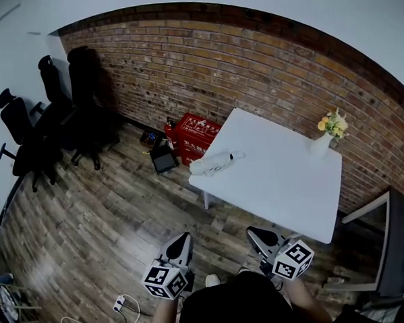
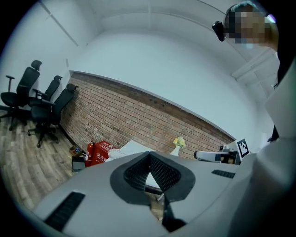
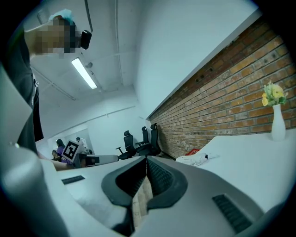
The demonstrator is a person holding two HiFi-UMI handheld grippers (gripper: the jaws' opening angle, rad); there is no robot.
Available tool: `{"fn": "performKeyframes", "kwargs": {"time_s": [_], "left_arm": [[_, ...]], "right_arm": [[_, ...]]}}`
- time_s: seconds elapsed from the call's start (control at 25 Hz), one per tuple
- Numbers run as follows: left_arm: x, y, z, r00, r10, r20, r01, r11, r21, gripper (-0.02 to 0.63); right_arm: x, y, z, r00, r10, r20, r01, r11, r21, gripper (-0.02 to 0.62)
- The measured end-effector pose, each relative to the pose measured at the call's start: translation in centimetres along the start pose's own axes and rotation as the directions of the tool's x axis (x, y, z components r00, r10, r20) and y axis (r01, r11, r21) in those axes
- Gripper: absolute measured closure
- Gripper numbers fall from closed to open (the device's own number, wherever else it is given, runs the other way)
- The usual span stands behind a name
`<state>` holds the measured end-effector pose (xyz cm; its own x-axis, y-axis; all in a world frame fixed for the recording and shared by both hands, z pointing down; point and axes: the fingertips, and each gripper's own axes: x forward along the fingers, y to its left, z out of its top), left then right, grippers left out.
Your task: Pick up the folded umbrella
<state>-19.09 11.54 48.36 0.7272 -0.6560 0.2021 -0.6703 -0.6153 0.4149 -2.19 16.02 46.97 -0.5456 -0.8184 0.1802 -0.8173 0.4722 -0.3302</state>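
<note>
- The folded umbrella (image 1: 214,163), white, lies on the white table (image 1: 284,187) at its near-left corner, close to the edge.
- The left gripper (image 1: 181,245) is held over the wooden floor, short of the table's near edge and well apart from the umbrella. Its jaws are pressed together with nothing between them.
- The right gripper (image 1: 260,237) is also held short of the table's near edge, jaws together and empty.
- In the left gripper view the umbrella shows just left of the jaw tips. In the right gripper view it shows to their right.
- A vase of yellow flowers (image 1: 325,136) stands at the table's far-right corner.
</note>
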Motion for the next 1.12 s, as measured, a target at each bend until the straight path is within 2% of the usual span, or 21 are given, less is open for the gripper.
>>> {"fn": "performKeyframes", "kwargs": {"time_s": [0.6,1.12], "left_arm": [[-1.3,2.8,-0.8,1.0,0.019,-0.02,-0.019,1.0,-0.012,0.592],[2.4,3.6,0.2,0.999,0.035,-0.03,-0.035,0.999,0.009,0.592]], "right_arm": [[2.2,1.4,-0.3,1.0,0.007,-0.026,-0.008,1.0,-0.02,0.572],[4.6,-2.0,0.3,0.999,0.025,-0.029,-0.026,1.0,-0.004,0.572]]}}
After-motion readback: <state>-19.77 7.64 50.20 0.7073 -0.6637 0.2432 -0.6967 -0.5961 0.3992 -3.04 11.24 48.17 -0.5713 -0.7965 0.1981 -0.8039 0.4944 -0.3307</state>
